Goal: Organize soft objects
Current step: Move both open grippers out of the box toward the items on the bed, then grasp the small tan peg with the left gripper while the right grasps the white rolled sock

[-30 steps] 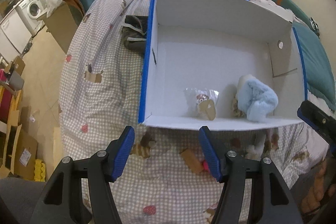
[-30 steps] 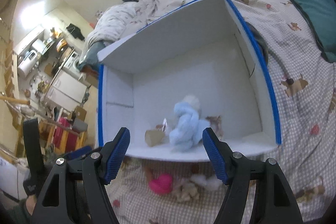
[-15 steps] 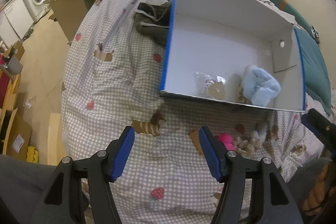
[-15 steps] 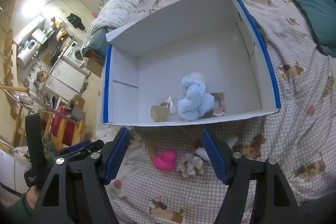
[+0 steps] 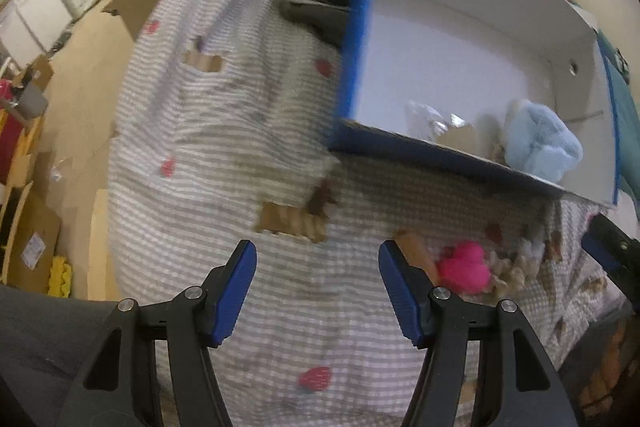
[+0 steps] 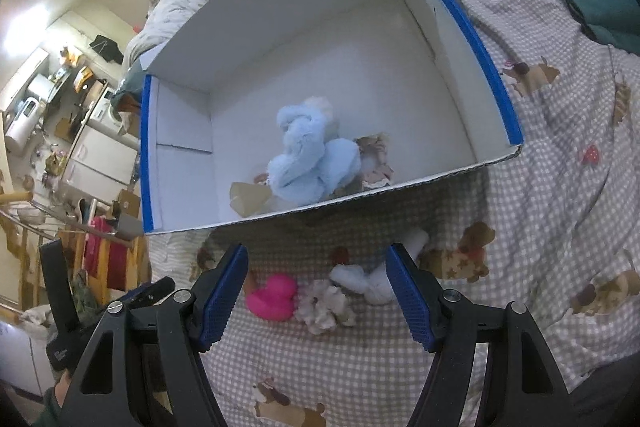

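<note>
Our right gripper (image 6: 316,289), jaws apart, has the pink toy (image 6: 273,297) between and just ahead; left gripper (image 5: 318,291), also spread, sits farther off.

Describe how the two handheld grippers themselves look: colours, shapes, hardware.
Both look alike. The left gripper and the right gripper each have two matte black plastic arms with triangular cut-outs, silver pivot bolts, and flat blue finger pads with a fine ribbed texture. No cables or markings show on them.

Both the left claw (image 5: 318,287) and right claw (image 6: 316,291) hover with jaws spread wide, gripping nothing.
</note>
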`<state>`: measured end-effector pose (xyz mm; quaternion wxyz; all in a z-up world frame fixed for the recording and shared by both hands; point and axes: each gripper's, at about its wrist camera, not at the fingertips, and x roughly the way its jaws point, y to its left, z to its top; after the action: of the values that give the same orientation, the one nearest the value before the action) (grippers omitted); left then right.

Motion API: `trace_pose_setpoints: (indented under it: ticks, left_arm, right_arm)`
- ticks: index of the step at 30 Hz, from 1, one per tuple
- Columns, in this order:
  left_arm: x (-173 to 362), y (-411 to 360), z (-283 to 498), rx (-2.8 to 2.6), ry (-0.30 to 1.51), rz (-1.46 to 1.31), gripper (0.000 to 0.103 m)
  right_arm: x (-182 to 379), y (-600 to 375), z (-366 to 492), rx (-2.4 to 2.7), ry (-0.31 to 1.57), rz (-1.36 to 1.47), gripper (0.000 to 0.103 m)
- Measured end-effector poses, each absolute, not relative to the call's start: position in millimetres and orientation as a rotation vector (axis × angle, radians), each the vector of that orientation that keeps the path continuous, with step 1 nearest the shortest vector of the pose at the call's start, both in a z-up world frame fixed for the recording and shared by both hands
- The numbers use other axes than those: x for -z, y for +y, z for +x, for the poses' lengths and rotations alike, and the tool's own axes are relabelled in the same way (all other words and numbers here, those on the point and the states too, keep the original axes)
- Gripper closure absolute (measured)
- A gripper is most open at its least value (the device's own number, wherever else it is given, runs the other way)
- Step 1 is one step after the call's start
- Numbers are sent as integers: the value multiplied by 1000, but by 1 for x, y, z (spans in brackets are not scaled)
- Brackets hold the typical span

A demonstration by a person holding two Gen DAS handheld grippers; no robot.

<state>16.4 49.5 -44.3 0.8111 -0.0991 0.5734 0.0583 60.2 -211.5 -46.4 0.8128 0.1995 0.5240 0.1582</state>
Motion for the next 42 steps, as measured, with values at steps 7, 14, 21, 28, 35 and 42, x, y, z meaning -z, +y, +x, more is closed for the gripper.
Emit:
trace_pose_setpoints:
  ticks: [7, 14, 21, 28, 35, 42]
  left_arm:
    - [62, 8, 40, -15, 1284, -238, 43]
    - [100, -4, 64, -47, 1376, -301, 50]
    - [112, -12, 65, -77, 1402, -260, 65]
    - [111, -23, 59, -41, 1424, -236, 95]
    - [78, -23, 44, -13, 1376, -214, 98]
    - [23, -13, 19, 51, 1293, -124, 98]
  right_arm:
    - [51, -206, 61, -322, 1132, 393, 27]
    - [54, -210, 64, -312, 1130, 417, 27]
    - [57, -214, 64, -303, 1139, 429, 27]
    - [59, -212, 67, -296, 1155, 412, 27]
    - [64, -219, 68, -273, 1168, 445, 27]
    - [74, -228, 71, -251, 1212, 498, 27]
